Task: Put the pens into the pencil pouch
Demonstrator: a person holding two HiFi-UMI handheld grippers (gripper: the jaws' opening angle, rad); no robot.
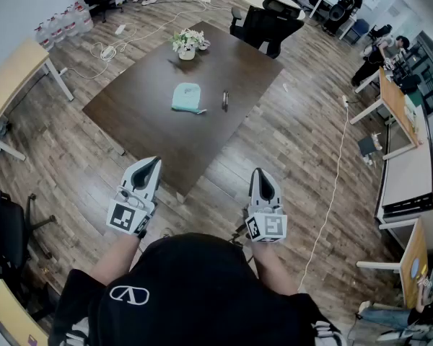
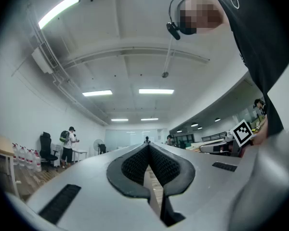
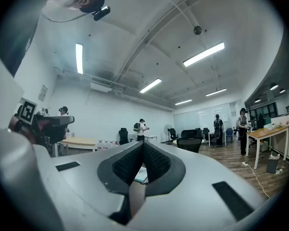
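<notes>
- The pencil pouch (image 1: 187, 97) lies flat near the middle of the dark worktop (image 1: 130, 103). It looks soft and light, so it will likely slide or crumple if pushed. One hand-held gripper should pin it by an edge near its mouth.
- Whether the pouch is open, or holds anything, is too small to tell.
- One dark pen (image 1: 225, 100) lies just right of the pouch, apart from it. It is thin, stiff and light and may roll, so I would pinch it across the middle of the barrel.
- A flower pot (image 1: 187, 45) stands beyond the pouch.
- The left hand-held gripper (image 1: 148, 170) and the right hand-held gripper (image 1: 263, 180) hover well short of the pouch. Both have their jaws pressed together on nothing.
</notes>
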